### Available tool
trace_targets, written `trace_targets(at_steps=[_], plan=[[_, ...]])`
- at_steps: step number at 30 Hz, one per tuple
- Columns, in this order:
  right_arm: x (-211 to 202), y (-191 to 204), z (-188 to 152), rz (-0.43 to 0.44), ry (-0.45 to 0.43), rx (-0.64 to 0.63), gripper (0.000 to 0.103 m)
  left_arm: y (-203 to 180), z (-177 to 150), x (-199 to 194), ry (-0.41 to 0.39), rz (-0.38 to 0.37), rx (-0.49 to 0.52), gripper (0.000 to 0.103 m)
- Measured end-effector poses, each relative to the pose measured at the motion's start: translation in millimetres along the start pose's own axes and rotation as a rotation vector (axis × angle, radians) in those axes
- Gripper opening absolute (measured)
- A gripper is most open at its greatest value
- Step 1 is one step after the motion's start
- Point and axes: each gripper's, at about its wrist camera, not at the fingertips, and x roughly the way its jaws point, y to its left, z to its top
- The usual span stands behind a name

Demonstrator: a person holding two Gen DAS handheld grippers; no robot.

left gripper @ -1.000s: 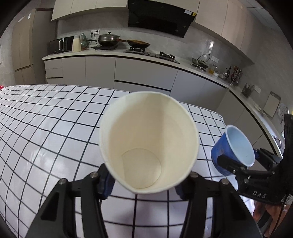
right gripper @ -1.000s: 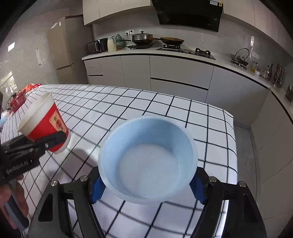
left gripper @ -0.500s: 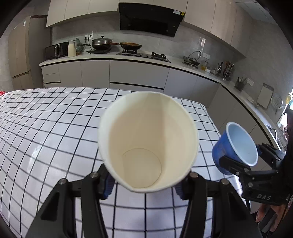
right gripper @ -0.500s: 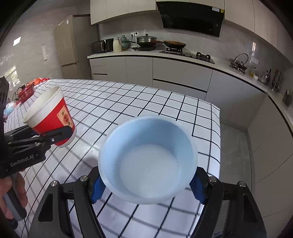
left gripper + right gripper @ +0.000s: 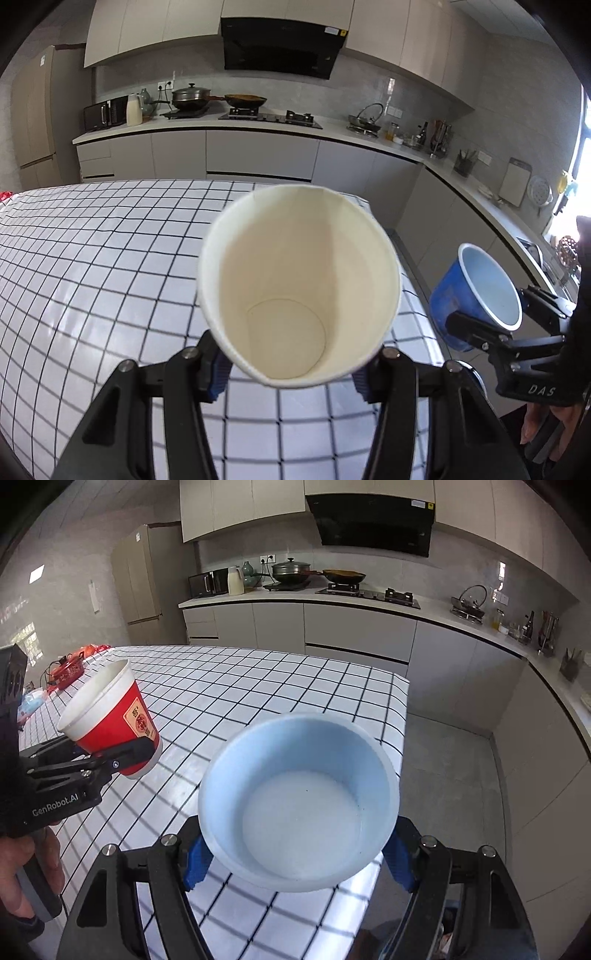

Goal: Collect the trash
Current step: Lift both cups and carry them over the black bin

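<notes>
The left gripper [image 5: 291, 373] is clamped on a paper cup [image 5: 299, 284]. Its two blue pads press on the lower sides of the cup, one on each side. The cup is tilted with its mouth toward the camera, so the cream inside and the round bottom are visible. In the right wrist view the same cup [image 5: 110, 720] shows a red outside with a yellow label and a white rim, and the black fingers [image 5: 122, 755] of the left gripper hold it near its base. A hand [image 5: 26, 864] grips the handle of this tool at the near left edge.

The right gripper [image 5: 295, 856] is clamped on a light blue bowl [image 5: 299, 801]. The blue pads touch the bowl on its left and right walls. The bowl looks empty, with a pale inside. In the left wrist view this bowl [image 5: 476, 291] is dark blue outside and pale inside, and it is to the right of the cup, apart from it.

Both things are held in the air above the near right part of a table [image 5: 258, 679] with a white cloth and black grid lines. The bowl is over the table's right edge. On the far left of the table lies a small red pot [image 5: 68, 666]. Behind the table there is a kitchen counter [image 5: 369, 598] with a stove [image 5: 369, 592] and pans on it.
</notes>
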Motion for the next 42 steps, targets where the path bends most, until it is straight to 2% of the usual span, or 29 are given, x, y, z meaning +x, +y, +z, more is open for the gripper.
trace_targets(at_steps=[8,20,33,42], plan=[[-46.9,-14.7,-34.2,-0.011,-0.008,0.026,0.078,-32.0,-23.6,-19.4,0.016,-0.02,0.029,0.054],[-94.9,-64.9,-86.4,-0.07,0.004,0.099,0.078,-94.4,-42.9,-24.4,0.045,-0.095,0.101,0.054],[-135.1,-130.2,-139.1,-0.145,0.021,0.186,0.078,-173.1,-63.2,-18.7,0.083,-0.187,0.192,0.054],[-151.6,-181.4,-186.1,-0.185,0.07,0.229,0.078,-232.4,-91.2,-0.1,0.155,-0.249,0.246,0.054]])
